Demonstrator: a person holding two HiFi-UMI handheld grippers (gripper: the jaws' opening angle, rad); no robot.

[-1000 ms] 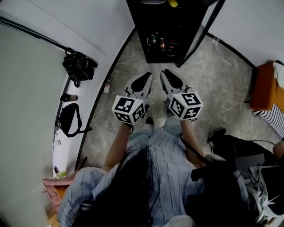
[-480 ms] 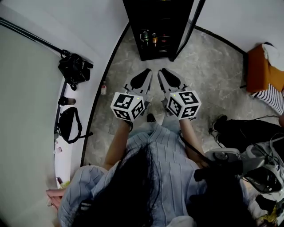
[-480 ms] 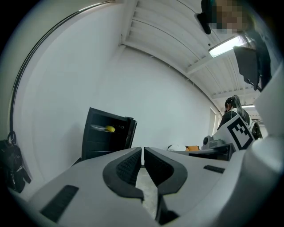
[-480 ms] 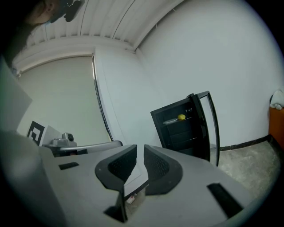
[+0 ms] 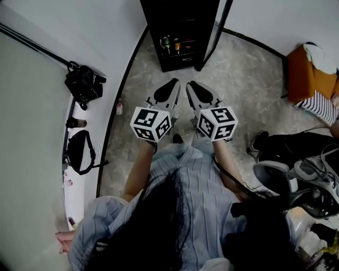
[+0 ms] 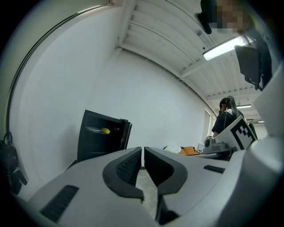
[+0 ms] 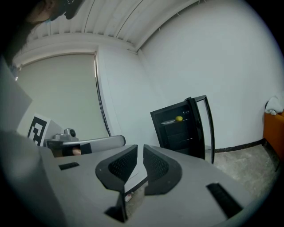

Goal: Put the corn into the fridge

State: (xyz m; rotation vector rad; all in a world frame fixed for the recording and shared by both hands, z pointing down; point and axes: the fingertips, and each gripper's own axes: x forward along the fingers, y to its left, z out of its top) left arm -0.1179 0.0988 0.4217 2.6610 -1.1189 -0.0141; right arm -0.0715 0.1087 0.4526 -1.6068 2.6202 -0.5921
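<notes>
Head view: open fridge [image 5: 180,13] at 12 o'clock; corn [image 7: 179,118] lies inside, so left gripper [image 5: 172,83] & right gripper [image 5: 193,84] jaws together, empty.

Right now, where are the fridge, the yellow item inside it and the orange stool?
fridge [image 7: 177,135]: right gripper view, dark front.
yellow item [image 7: 179,118]: right gripper view, its middle.
orange stool [image 5: 299,74]: head view, orange side.
</notes>
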